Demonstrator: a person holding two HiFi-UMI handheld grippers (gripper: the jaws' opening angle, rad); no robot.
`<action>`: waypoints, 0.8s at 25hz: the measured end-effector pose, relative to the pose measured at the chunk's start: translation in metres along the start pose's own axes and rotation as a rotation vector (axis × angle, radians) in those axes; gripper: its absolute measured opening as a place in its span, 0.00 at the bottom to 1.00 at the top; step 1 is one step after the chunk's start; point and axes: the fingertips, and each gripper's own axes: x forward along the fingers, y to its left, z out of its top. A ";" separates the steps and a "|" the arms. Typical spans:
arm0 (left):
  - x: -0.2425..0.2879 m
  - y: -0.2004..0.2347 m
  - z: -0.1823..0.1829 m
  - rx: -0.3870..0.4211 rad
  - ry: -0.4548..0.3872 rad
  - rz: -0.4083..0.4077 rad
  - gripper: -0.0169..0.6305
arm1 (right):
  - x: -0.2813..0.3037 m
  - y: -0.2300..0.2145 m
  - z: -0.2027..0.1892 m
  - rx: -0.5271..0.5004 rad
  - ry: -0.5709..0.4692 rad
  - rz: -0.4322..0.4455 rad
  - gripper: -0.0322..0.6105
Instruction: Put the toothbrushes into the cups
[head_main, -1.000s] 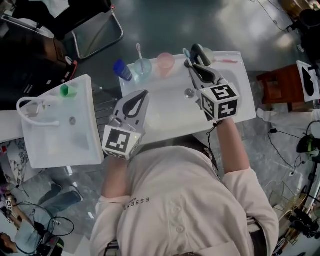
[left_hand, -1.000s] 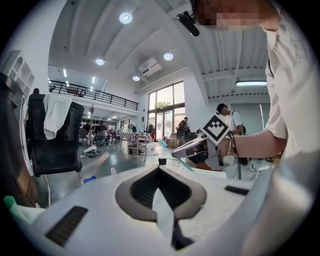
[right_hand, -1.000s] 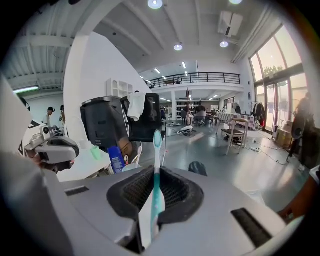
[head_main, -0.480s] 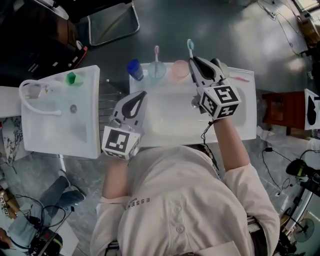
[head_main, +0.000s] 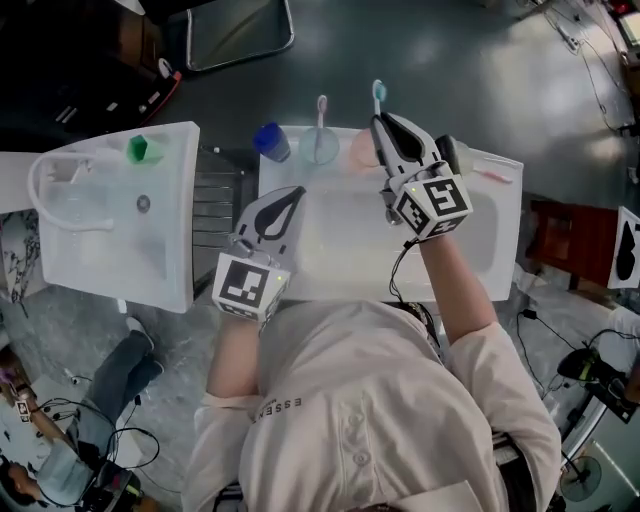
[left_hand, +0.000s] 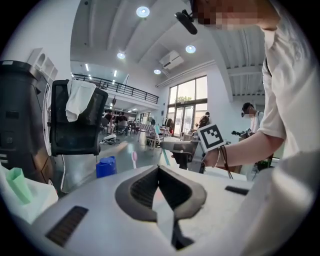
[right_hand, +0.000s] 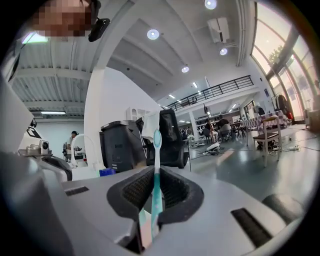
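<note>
Teal plastic stood between the jaws of the right gripper (head_main: 382, 125): they were closed down to a narrow gap and clamped on the lower handle of a teal toothbrush (right_hand: 156, 150). It was held upright, with its neck and head well clear above the pads. The left gripper (head_main: 288, 197) had its jaws together at the tips and nothing between them. It hung over the near left corner of the sink (head_main: 340, 240) in front of the person.

Three toothbrushes showed. The teal one was in the right gripper, at the sink's far rim. A pink toothbrush (head_main: 321, 110) stood in a cup on that rim. A third toothbrush (head_main: 490, 175), pale and pinkish, lay flat on the sink's far right corner.

Three cups stood in a row along the sink's far rim: a blue cup (head_main: 270, 142) at the left end, a clear cup (head_main: 320, 150) beside it with the pink toothbrush inside, and a pink cup (head_main: 358, 150) just right of that, partly hidden by the right gripper. The blue and pink cups held no brush that could be seen. There were two grippers, and two sinks: a second sink (head_main: 110, 240) stood well apart to the left of the first, with a small green thing (head_main: 138, 150) on its far rim.

The teal toothbrush was slim and straight, darker teal along the handle and paler at the rounded head. Its head stood close by the pink cup, but whether it was directly over the cup could not be told.
</note>
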 end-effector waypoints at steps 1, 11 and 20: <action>0.002 -0.001 -0.002 -0.005 0.008 -0.003 0.03 | 0.002 0.000 -0.005 0.000 0.009 0.006 0.12; 0.014 0.004 -0.009 -0.043 0.019 0.004 0.03 | 0.005 -0.013 -0.045 0.024 0.096 -0.008 0.12; 0.014 0.008 -0.010 -0.052 0.017 -0.019 0.03 | 0.003 0.003 -0.062 0.021 0.212 0.015 0.27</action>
